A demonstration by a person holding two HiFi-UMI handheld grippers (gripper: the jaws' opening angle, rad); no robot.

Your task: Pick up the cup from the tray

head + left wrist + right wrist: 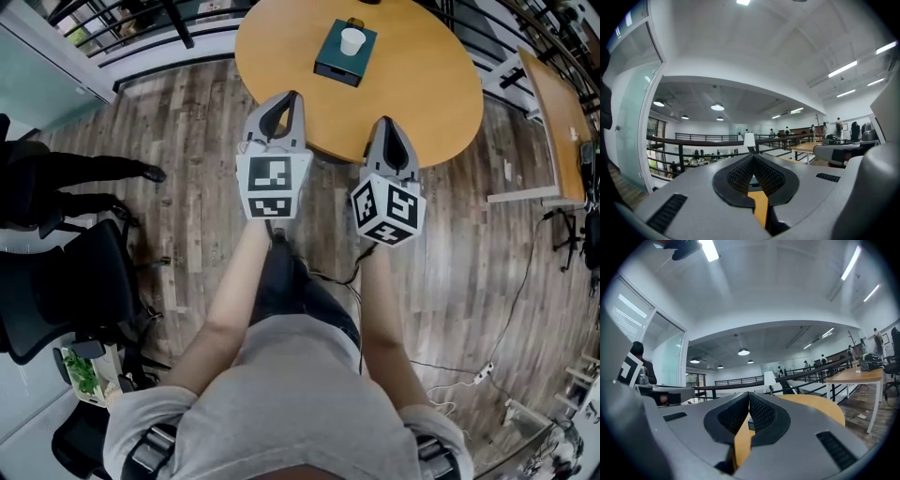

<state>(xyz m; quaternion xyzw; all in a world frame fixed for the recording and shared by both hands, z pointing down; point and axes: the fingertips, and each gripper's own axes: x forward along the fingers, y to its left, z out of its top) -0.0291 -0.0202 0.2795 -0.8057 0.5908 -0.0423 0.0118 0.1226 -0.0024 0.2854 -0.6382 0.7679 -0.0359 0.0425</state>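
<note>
Two grey handheld grippers hover at the near edge of the round yellow wooden table (427, 94). Left gripper (292, 97): jaws pressed together at the tips, nothing between them. Right gripper (385, 121): likewise tip to tip, empty. The small white cup (352, 40) stands upright on the dark teal box-shaped tray (334, 64), on the far half of the table, well apart from both grippers. A black office chair (66, 281) stands at the left on the wood-plank floor (187, 141).
</note>
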